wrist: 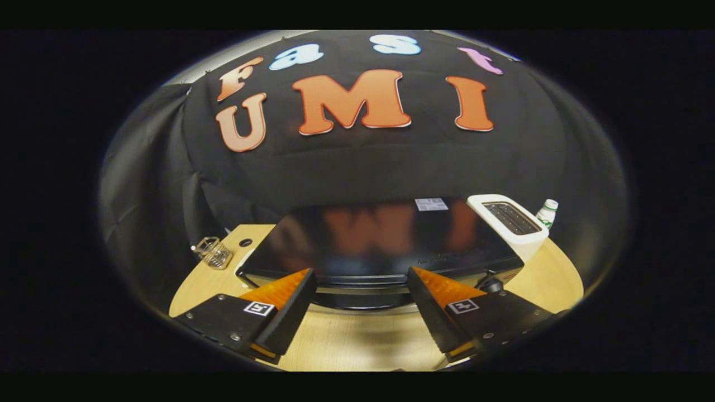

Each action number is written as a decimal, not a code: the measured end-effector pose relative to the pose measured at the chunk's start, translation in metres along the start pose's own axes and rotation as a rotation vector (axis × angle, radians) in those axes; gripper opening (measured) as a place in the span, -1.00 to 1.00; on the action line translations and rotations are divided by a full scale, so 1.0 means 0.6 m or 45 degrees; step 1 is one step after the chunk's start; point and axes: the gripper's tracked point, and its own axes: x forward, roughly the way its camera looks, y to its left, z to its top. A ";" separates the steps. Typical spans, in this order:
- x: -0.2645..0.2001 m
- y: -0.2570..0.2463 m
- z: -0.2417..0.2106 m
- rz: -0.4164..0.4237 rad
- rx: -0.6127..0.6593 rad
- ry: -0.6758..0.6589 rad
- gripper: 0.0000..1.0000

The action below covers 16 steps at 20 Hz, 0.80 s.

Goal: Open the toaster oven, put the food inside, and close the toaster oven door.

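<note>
Holding my gripper (361, 290) spread wide, I judge the glossy black toaster oven's (368, 245) stiff door needs a handle grasp.

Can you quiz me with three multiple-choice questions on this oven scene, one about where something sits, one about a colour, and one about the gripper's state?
1. Where is the white toaster?
A. beside the toaster oven, at its far corner
B. between the fingers
C. next to the glass jar

2. What colour is the toaster oven's top?
A. white
B. glossy black
C. red

3. How does the gripper stand?
A. shut on the oven handle
B. shut on the small bottle
C. open, fingers apart

Answers:
1 A, the toaster stands against the oven's far side, across from the jar.
2 B, the dark top mirrors the wall.
3 C, a wide gap separates the fingers, with the oven's front edge just ahead of them.
</note>
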 end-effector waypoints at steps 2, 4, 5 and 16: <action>-0.005 -0.001 -0.006 -0.030 -0.081 -0.049 0.92; -0.027 0.009 -0.018 -0.015 -0.103 -0.059 0.84; -0.036 0.014 -0.028 -0.005 -0.109 -0.046 0.81; -0.114 0.004 -0.264 0.160 0.077 0.457 0.76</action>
